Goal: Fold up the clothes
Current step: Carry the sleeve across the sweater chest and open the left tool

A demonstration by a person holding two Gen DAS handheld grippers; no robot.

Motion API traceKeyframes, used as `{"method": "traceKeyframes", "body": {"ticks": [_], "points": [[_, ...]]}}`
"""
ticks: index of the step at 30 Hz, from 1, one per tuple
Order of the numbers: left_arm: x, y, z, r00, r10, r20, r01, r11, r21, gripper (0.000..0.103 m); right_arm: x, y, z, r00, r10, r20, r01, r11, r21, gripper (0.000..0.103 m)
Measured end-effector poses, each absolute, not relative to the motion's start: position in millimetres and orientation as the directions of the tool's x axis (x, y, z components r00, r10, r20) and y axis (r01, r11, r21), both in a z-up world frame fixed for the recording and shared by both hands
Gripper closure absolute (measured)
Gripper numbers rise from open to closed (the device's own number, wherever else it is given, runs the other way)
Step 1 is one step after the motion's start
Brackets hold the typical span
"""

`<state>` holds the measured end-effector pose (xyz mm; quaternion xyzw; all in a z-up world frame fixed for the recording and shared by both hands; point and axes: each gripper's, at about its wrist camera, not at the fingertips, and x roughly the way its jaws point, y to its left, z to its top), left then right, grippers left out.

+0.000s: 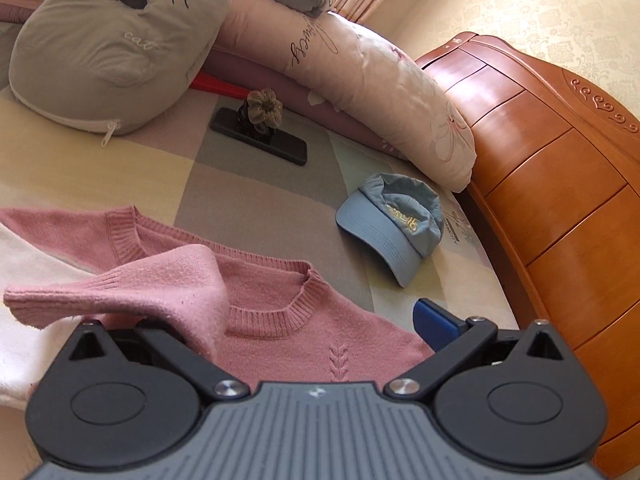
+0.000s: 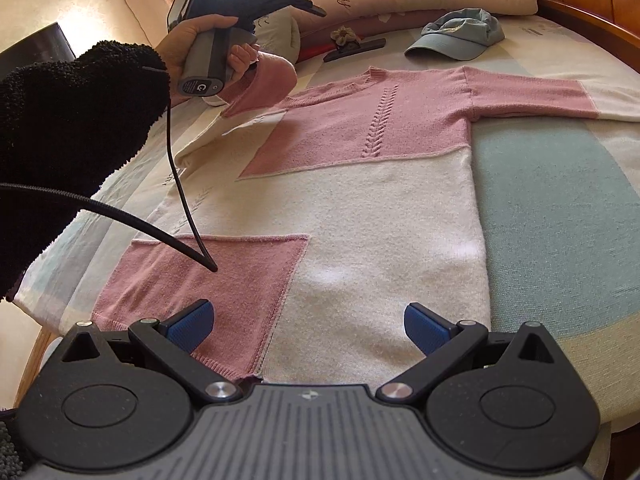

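A pink and cream knit sweater [image 2: 360, 184] lies flat on the bed, collar toward the pillows, its right sleeve [image 2: 552, 94] stretched out. In the left wrist view the sweater [image 1: 304, 320] shows its collar, and a pink sleeve cuff [image 1: 132, 292] drapes over my left gripper's left finger. My left gripper [image 1: 280, 324] has its jaws wide apart; only its right blue pad [image 1: 434, 320] shows. The hand-held left gripper [image 2: 240, 12] hovers over the sweater's left shoulder. My right gripper [image 2: 306, 326] is open and empty just above the hem.
A blue cap [image 1: 394, 222] [image 2: 460, 34], a dark phone [image 1: 260, 136] with a fabric flower on it, a grey cat pillow [image 1: 116, 40] and a long pink pillow [image 1: 360, 72] lie by the wooden headboard [image 1: 560, 200]. A black cable [image 2: 180, 184] hangs across the sweater.
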<state>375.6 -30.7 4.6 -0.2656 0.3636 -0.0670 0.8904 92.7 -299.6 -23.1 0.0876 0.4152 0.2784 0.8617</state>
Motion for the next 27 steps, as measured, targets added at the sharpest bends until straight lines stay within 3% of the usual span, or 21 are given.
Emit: {"method": "traceKeyframes", "body": {"ticks": [12,16,19,27], "points": [[369.1,-50.7,-32.2,0.511,-0.374,-0.774,0.044,0.911,-0.411,0.001,92.1,-302.9,-21.3,0.511,0.551,-0.660,-0.400,0.832,0.384,0.000],[355.4,-24.6,-39.9,0.527,-0.462,-0.713,-0.042,0.824,-0.564,0.001,92.2,-302.5,-20.9,0.511,0.554,-0.658,-0.403,0.830,0.386,0.000],[346.2,-6.8,-44.9,0.570,-0.459,-0.681,-0.120,0.773,-0.622,0.001,93.4,-302.3,-21.7,0.509,0.551,-0.662,-0.399,0.832,0.385,0.000],[348.0,8.2,-37.9,0.688,-0.344,-0.639,-0.204,0.753,-0.625,0.001,92.9,-301.5,-20.9,0.510,0.548,-0.663,-0.401,0.833,0.380,0.000]]}}
